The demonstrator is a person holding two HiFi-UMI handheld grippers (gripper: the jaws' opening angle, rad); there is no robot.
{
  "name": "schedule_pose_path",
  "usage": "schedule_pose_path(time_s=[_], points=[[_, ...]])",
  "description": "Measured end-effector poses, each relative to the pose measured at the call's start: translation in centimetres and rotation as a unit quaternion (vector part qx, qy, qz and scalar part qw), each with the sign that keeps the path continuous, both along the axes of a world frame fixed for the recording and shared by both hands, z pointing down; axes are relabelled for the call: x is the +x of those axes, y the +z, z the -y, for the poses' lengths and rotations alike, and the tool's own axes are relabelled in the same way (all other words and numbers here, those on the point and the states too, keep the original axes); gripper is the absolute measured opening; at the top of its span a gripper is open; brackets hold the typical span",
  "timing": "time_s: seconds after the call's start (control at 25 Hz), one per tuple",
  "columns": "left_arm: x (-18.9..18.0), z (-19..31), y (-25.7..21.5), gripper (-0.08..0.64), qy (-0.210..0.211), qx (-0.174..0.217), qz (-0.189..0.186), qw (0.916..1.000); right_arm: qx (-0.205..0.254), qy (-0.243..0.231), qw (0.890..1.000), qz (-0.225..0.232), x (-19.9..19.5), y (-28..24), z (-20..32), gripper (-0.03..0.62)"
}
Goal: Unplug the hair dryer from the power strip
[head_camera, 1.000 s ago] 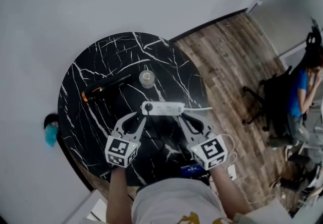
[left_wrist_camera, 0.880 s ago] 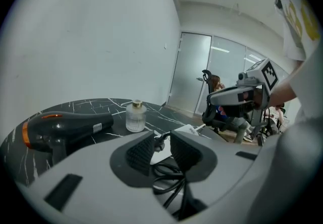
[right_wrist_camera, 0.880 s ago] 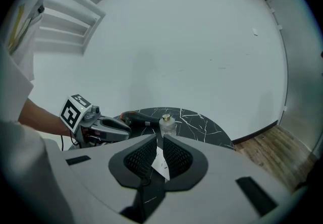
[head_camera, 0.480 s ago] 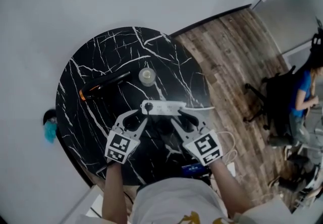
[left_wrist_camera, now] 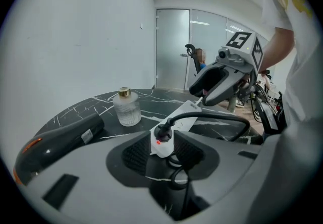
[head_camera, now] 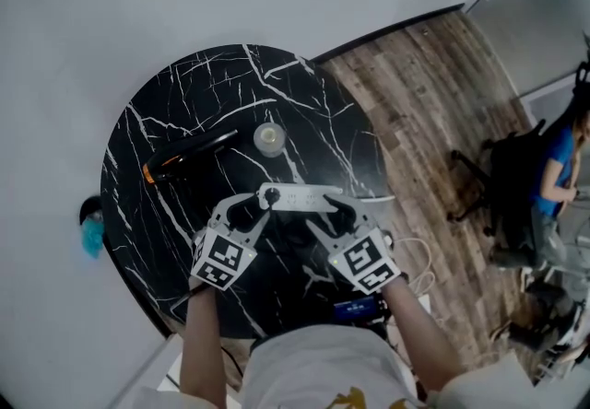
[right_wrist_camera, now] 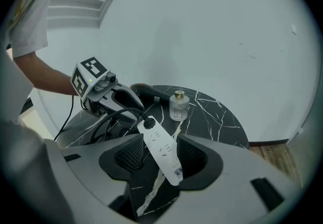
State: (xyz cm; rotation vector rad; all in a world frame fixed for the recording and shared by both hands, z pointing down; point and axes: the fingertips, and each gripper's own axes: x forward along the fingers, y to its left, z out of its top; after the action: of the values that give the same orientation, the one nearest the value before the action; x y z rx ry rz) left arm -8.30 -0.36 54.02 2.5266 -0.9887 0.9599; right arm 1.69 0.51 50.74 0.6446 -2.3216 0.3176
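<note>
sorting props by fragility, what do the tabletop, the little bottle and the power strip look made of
Tabletop: marble or a marble-look slab, black with white veins, with a fairly glossy sheen.
Bottle: probably clear glass with a ribbed body, since it looks see-through; the gold cap may be metal.
Power strip: white moulded plastic with a smooth, even surface.

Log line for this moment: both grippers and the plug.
left gripper: jaws just opening, straddling plug end of power strip | right gripper: jaws just opening, straddling other end | plug: seated in socket | hair dryer: lying on table
</note>
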Motion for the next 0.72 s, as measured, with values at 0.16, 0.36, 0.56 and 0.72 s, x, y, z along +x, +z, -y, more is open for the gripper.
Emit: schedule_pose_path(time_s=[0.16,0.36,0.56,0.72], points=[[0.3,0.4,0.7,0.121,0.024,-0.002,0.022,0.9995,0.012,-0.022,0.999,-0.026,-0.3,0.8,0.6,0.197],[0.9,0.4,1.2,0.121,0.061,-0.005,0.049,0.9969,0.024,-0.045,0.998,-0.045,-1.0,2.2,1.1,0.204],[1.1,0.7,1.4,0.121,0.081,0.0,0.065,0.9946,0.025,-0.071,0.995,-0.067,-1.6,3.4,0.9,0.207],[1.1,1.3,1.1,0.121,0.092,0.016,0.077,0.9926,0.035,-0.084,0.993,-0.072,-2.2,4.7,0.8,0.207]])
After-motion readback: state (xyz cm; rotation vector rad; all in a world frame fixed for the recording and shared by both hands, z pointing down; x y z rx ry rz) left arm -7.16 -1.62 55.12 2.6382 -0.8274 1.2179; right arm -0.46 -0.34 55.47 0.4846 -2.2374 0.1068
